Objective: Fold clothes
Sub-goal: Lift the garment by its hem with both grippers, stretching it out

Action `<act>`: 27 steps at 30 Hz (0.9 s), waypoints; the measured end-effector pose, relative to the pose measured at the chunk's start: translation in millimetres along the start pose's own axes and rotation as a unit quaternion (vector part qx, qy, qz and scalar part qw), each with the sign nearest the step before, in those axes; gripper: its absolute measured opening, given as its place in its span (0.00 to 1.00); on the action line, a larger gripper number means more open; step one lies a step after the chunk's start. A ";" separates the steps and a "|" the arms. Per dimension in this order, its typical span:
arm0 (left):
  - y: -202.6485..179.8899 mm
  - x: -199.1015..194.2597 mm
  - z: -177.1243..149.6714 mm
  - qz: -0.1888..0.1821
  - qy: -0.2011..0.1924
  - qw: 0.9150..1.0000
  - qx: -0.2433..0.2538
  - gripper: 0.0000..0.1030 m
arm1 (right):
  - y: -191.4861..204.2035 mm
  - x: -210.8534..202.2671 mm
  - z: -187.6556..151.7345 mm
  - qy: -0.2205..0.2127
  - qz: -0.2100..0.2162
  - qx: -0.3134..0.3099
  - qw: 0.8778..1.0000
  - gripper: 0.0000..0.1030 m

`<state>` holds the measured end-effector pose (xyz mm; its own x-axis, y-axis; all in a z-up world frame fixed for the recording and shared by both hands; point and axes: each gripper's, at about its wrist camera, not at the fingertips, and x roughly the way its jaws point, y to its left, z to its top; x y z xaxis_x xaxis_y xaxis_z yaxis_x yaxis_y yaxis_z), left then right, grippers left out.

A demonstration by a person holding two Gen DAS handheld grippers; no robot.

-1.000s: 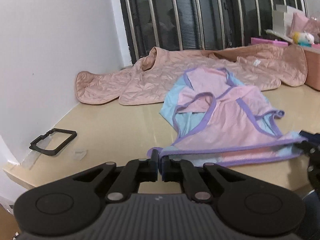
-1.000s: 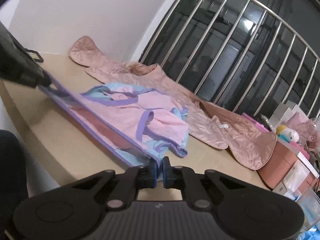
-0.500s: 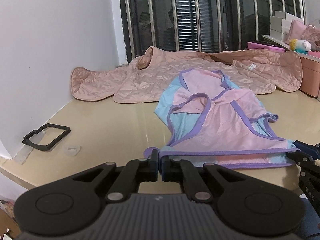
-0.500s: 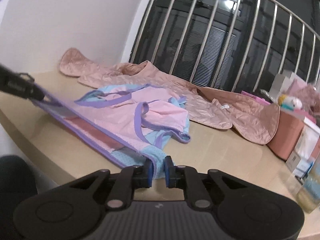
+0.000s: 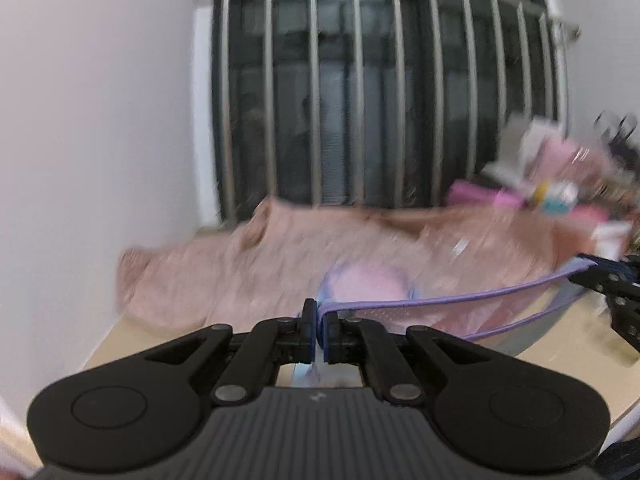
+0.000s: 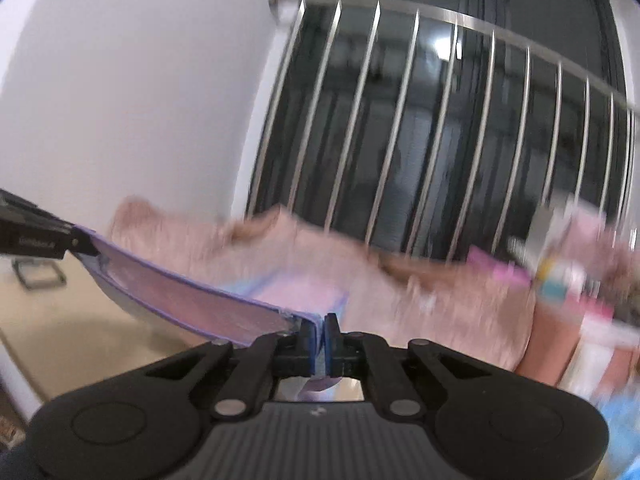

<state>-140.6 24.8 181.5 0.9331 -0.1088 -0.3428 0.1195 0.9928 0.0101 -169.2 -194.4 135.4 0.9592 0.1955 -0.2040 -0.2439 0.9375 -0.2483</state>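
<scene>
- Pink garment with purple trim: its hem is stretched between the two grippers and held clear of the beige tabletop. In the left wrist view the hem runs from lower centre out to the right edge of the frame.
- Left gripper: jaws all but closed, pinching one corner of the purple-edged hem. The cloth sits directly between the pads, at lower centre of its own view.
- Right gripper: jaws closing, with the other hem corner between the pads, at lower centre of its own view. From there the hem rises to the left edge of the frame, where the left gripper appears again.
- The rest of the pink garment hangs below the hem line; a light blue panel shows behind it, blurred.
- Quilted peach jacket: lies spread on the tabletop behind the lifted garment, across the middle of both views.
- Barred window: fills the upper centre, behind the jacket.
- White wall: left side of the frame.
- Clutter of pink boxes: right edge, too blurred to itemise.
</scene>
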 end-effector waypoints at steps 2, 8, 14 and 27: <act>7.9 -14.1 32.9 -0.036 -0.009 0.999 -0.017 0.02 | -9.4 -14.5 32.1 -0.036 -0.008 -0.014 0.999 0.03; 23.5 -56.0 117.4 -0.086 -0.061 0.994 -0.037 0.02 | -36.2 -60.2 120.5 -0.136 -0.023 -0.039 0.990 0.03; 30.6 -51.0 177.6 -0.096 -0.075 0.992 -0.042 0.02 | -50.5 -75.5 173.6 -0.171 -0.024 -0.063 0.983 0.03; 17.8 160.4 244.4 0.030 0.028 0.998 0.039 0.02 | -92.1 142.2 229.8 -0.032 -0.043 -0.053 0.997 0.03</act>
<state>94.2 12.7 356.2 0.9190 -0.0433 -0.3919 0.0911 0.9903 0.1044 22.5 -186.8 346.8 0.9834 0.1373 -0.1186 -0.1715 0.9166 -0.3611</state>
